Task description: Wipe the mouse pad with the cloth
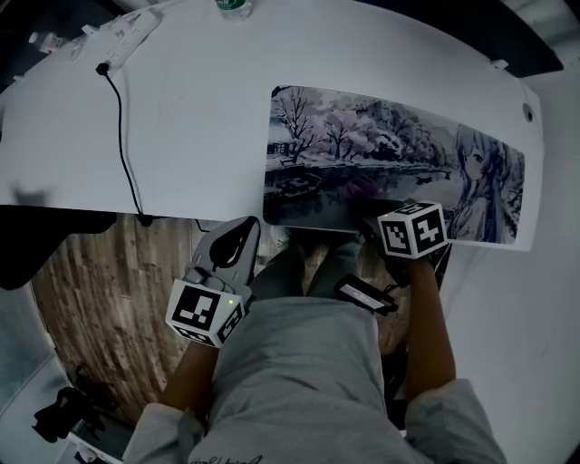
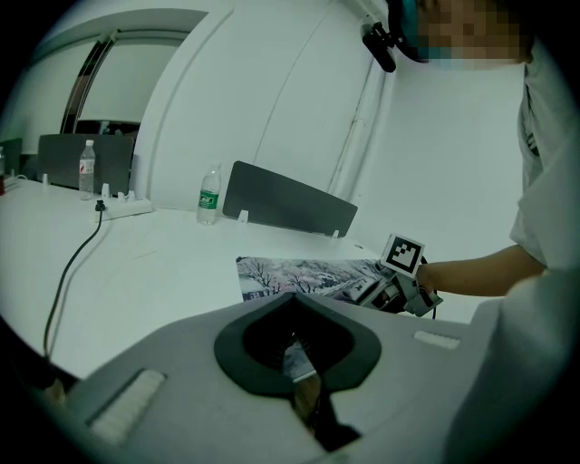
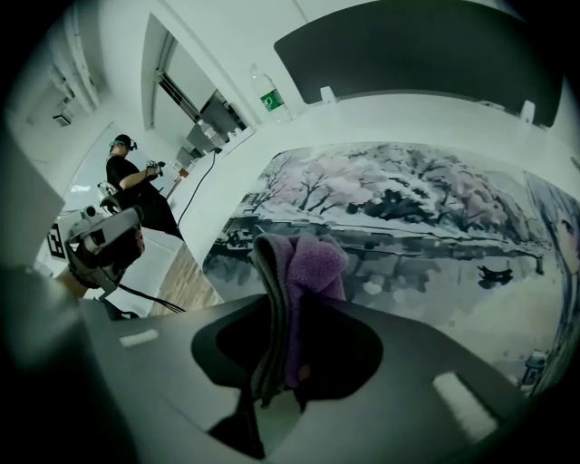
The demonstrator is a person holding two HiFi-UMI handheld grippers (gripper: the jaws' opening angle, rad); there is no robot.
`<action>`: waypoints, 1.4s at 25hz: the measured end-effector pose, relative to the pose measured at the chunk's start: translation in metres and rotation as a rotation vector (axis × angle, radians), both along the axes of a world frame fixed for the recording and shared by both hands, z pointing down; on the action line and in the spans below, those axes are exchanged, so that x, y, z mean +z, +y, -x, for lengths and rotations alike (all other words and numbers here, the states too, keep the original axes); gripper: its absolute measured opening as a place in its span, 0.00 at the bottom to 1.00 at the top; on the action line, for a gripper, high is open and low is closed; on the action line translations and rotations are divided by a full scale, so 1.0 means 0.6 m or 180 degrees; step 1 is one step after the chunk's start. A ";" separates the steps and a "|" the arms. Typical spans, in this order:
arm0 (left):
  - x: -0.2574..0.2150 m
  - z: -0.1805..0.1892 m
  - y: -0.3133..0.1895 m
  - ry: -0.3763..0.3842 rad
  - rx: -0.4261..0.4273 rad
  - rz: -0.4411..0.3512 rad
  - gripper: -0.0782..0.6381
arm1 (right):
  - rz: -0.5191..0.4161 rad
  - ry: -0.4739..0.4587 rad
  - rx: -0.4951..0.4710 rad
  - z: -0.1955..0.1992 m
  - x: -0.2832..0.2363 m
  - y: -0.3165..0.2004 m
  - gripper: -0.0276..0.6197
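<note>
A long mouse pad (image 1: 399, 163) printed with a winter scene and a drawn girl lies on the white table (image 1: 199, 118). My right gripper (image 1: 376, 213) sits at the pad's near edge, shut on a folded purple cloth (image 1: 364, 188). In the right gripper view the cloth (image 3: 304, 267) stands bunched between the jaws just above the mouse pad (image 3: 426, 208). My left gripper (image 1: 228, 249) hangs off the table's front edge, over the lap, left of the pad. Its jaws are closed on nothing in the left gripper view (image 2: 296, 352), where the right gripper (image 2: 399, 283) also shows.
A green-labelled water bottle (image 1: 233, 7) and a power strip (image 1: 127, 34) with a black cable (image 1: 122, 154) are at the table's far side. A dark divider panel (image 2: 290, 204) stands behind the pad. A dark flat device (image 1: 364, 294) rests on my lap. Another person (image 3: 136, 190) stands far off.
</note>
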State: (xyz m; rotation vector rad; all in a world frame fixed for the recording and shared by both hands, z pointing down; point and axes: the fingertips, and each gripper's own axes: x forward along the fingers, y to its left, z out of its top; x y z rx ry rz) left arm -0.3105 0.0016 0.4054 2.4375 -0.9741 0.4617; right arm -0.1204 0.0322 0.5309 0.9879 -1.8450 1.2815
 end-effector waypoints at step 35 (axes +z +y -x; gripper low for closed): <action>-0.003 0.140 0.027 -0.0087 -0.0520 0.0000 0.13 | -0.0259 -0.0497 -0.1039 0.270 -0.024 -0.029 0.19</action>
